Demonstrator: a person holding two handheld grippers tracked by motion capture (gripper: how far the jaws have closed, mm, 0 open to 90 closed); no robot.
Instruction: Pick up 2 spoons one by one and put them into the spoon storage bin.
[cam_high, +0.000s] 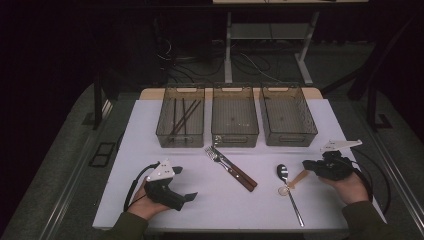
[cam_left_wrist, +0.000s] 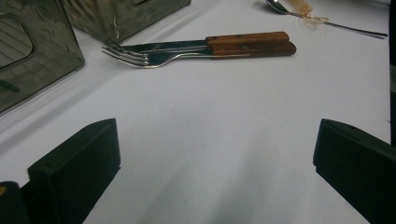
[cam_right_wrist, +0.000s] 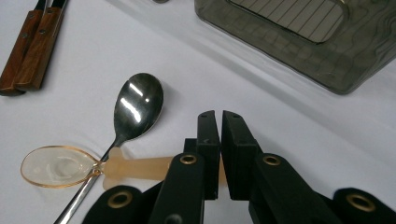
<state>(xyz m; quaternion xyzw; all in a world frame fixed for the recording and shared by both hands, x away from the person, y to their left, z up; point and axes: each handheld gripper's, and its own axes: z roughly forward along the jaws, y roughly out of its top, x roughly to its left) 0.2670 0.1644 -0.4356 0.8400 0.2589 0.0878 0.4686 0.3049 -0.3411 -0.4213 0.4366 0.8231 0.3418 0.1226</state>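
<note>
right gripper (cam_right_wrist: 219, 140) | jaws closed on plastic spoon (cam_right_wrist: 135, 168) handle, across metal spoon (cam_right_wrist: 135, 107)

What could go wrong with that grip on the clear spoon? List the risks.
1. The right gripper is shut on the very end of the clear spoon's handle, so the spoon may pivot or slip out when lifted.
2. Its bowl lies across the metal spoon handle, so lifting could drag or flick that one.
3. The bins stand farther back, so a loose grip might drop it on the way.
</note>
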